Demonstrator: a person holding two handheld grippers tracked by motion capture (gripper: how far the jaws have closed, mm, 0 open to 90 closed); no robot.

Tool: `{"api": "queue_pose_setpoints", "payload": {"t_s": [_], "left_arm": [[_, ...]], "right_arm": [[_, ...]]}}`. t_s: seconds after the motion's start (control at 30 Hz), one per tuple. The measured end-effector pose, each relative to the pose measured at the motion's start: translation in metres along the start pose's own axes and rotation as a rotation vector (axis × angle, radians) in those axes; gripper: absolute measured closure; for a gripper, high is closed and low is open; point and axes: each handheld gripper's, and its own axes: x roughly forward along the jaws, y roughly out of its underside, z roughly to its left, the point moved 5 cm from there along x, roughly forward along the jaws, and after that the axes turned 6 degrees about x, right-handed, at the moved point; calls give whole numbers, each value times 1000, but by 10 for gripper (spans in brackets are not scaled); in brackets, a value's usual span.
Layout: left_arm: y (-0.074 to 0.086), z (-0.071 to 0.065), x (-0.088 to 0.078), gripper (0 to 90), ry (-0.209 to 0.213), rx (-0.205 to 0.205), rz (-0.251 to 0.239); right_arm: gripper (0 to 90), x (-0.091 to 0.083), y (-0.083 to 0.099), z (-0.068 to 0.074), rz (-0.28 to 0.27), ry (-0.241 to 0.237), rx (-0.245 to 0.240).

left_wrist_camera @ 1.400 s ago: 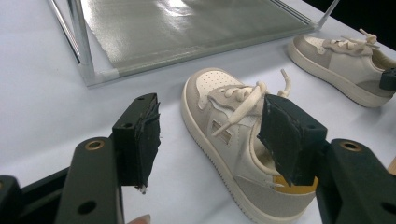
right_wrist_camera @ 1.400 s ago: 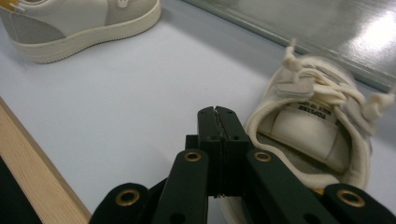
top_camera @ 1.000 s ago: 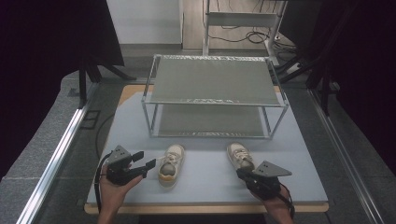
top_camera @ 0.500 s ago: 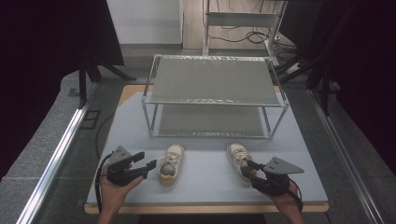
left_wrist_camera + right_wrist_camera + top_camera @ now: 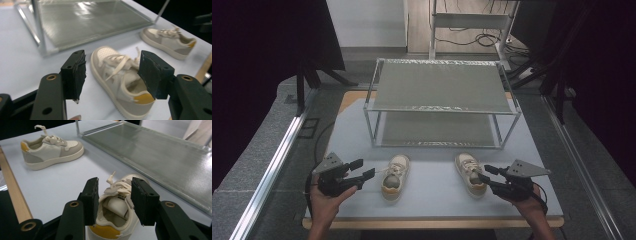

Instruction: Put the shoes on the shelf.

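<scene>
While two shoes lie on the bench, each spread tool, left tool and right tool, straddles one: left shoe, right shoe.

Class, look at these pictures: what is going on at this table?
A person holds a claw in each hand over two small shoes in front of a two-tier rack. The right claw, whose jaws have just been opening, straddles the right shoe at its heel end without pressing. The left claw stands open beside the left shoe. Both shoes rest on the table.

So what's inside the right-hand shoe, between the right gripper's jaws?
Inside the right shoe: a pale lining, the tongue with a small label, and a yellow heel patch. The toe end is hidden under the laces.
</scene>
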Motion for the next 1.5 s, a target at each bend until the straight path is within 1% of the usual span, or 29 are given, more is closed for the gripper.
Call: {"api": "queue_pose_setpoints", "payload": {"t_s": [0.03, 0.07, 0.13, 0.17, 0.27, 0.33, 0.4, 0.47, 0.53, 0.6, 0.7, 0.73, 0.77, 0.8, 0.83, 0.9, 1.03, 1.07, 1.13, 1.17, 1.2, 1.23, 1.27, 1.37, 1.43, 1.5], "left_arm": [[-8, -6, 1, 390, 31, 49, 8], [-12, -9, 2, 391, 44, 75, 17], [-19, -16, 6, 398, 80, 130, 47], [-21, -20, 9, 403, 101, 160, 70], [-22, -33, 20, 419, 159, 249, 149], [-18, -38, 28, 427, 191, 300, 197], [-15, -40, 35, 439, 222, 318, 227], [-11, -41, 39, 444, 259, 332, 243], [-10, -40, 42, 449, 296, 338, 260], [-10, -39, 45, 453, 326, 339, 279], [-8, -39, 51, 456, 353, 364, 330], [-7, -41, 53, 456, 364, 363, 339], [-6, -41, 54, 455, 375, 391, 369], [-3, -43, 56, 455, 380, 398, 384], [-2, -42, 56, 454, 388, 423, 409], [2, -43, 58, 455, 407, 437, 441], [7, -42, 64, 459, 415, 471, 519], [8, -41, 65, 462, 415, 478, 533], [10, -40, 68, 469, 409, 488, 565], [10, -40, 69, 473, 410, 493, 580], [10, -40, 69, 481, 410, 493, 580], [11, -40, 71, 491, 422, 504, 606], [11, -39, 72, 500, 425, 508, 619], [13, -39, 76, 561, 430, 518, 648], [15, -40, 78, 602, 443, 526, 663], [16, -41, 80, 610, 449, 532, 670]], "right_arm": [[588, 2, -2, 0, 28, -50, -18], [589, 3, -3, 0, 44, -66, -30], [588, 7, -4, 1, 98, -103, -83], [587, 8, -5, 1, 127, -114, -106], [571, 12, -7, 2, 206, -160, -165], [560, 15, -7, 2, 247, -190, -190], [554, 17, -6, 3, 276, -222, -205], [547, 18, -5, 3, 295, -254, -217], [541, 18, -3, 4, 312, -282, -227], [535, 19, 0, 4, 335, -300, -232], [535, 24, 3, 2, 374, -309, -235], [534, 26, 4, 1, 387, -315, -234], [532, 27, 5, 1, 394, -321, -234], [528, 29, 7, 0, 409, -330, -233], [525, 30, 9, 0, 427, -337, -232], [522, 33, 13, -1, 447, -344, -237], [534, 36, 15, -5, 472, -363, -223], [538, 37, 15, -6, 485, -369, -223], [545, 39, 15, -7, 506, -368, -231], [548, 41, 15, -6, 522, -371, -244], [548, 41, 15, -6, 522, -371, -244], [563, 44, 15, -5, 549, -370, -262], [572, 45, 16, -5, 558, -371, -270], [628, 51, 17, -5, 589, -363, -279], [677, 54, 19, -5, 619, -393, -271], [689, 57, 21, -3, 629, -409, -274]]}}
